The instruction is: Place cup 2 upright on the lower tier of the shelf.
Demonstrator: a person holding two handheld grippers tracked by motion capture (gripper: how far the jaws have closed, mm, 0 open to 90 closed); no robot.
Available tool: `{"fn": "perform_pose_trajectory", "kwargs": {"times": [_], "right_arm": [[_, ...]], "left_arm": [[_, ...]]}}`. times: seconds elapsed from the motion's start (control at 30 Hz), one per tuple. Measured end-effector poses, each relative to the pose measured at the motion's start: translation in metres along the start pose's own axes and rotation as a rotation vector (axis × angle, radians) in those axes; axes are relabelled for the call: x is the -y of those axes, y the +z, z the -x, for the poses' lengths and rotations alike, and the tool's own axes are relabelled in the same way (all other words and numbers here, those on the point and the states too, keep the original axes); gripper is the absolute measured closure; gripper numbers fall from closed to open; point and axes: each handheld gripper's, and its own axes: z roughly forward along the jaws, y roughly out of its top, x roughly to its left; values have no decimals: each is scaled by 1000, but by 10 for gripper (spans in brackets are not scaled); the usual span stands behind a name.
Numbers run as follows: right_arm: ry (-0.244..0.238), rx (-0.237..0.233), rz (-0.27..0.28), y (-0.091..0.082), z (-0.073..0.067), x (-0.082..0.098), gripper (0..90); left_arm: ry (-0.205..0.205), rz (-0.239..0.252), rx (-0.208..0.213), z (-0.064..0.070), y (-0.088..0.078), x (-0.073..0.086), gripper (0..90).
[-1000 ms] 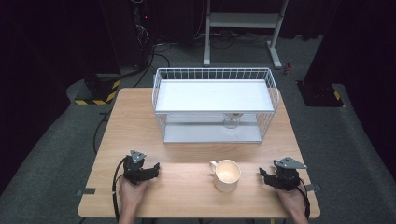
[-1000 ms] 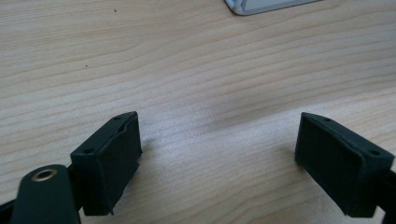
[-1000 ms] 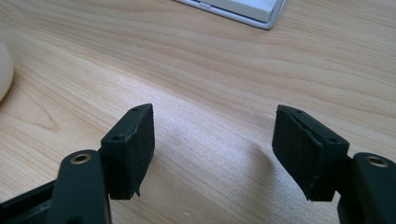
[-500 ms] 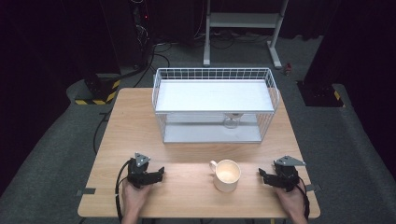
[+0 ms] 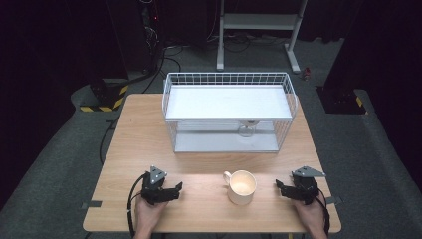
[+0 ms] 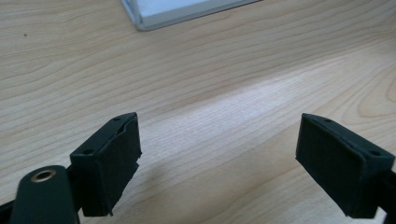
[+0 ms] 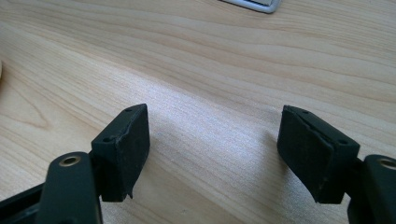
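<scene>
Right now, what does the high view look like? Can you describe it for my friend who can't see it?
A cream mug stands on a wooden table between two hand-held black grippers, the left gripper and the right gripper, both open and holding nothing. Behind the mug sits a white wire basket with a glass under its shelf. The room around is dark.

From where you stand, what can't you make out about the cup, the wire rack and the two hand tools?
- Cup: high view is too small to tell whether anything is inside.
- Small object under the wire rack: its shelf covers the top; too small to identify.
- Left gripper and right gripper: bodies cut off by the bottom edge of their own views; jaws stand open over bare table.
</scene>
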Motion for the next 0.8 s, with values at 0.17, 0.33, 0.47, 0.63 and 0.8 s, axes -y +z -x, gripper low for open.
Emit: {"fn": "perform_pose_trajectory", "kwargs": {"times": [0.17, 0.33, 0.47, 0.63, 0.8], "right_arm": [[-4, 0, 2, 0, 0, 0, 255], [2, 0, -1, 0, 0, 0, 255], [2, 0, -1, 0, 0, 0, 255], [1, 0, -1, 0, 0, 0, 255], [-2, 0, 1, 0, 0, 0, 255]], "left_arm": [[12, 2, 23, 8, -2, -2, 142], [25, 17, 47, 17, -4, -3, 140], [44, 18, 86, 27, -3, -5, 133], [84, 16, 113, 40, -1, -7, 122], [91, 14, 137, 48, 1, -7, 118]]}}
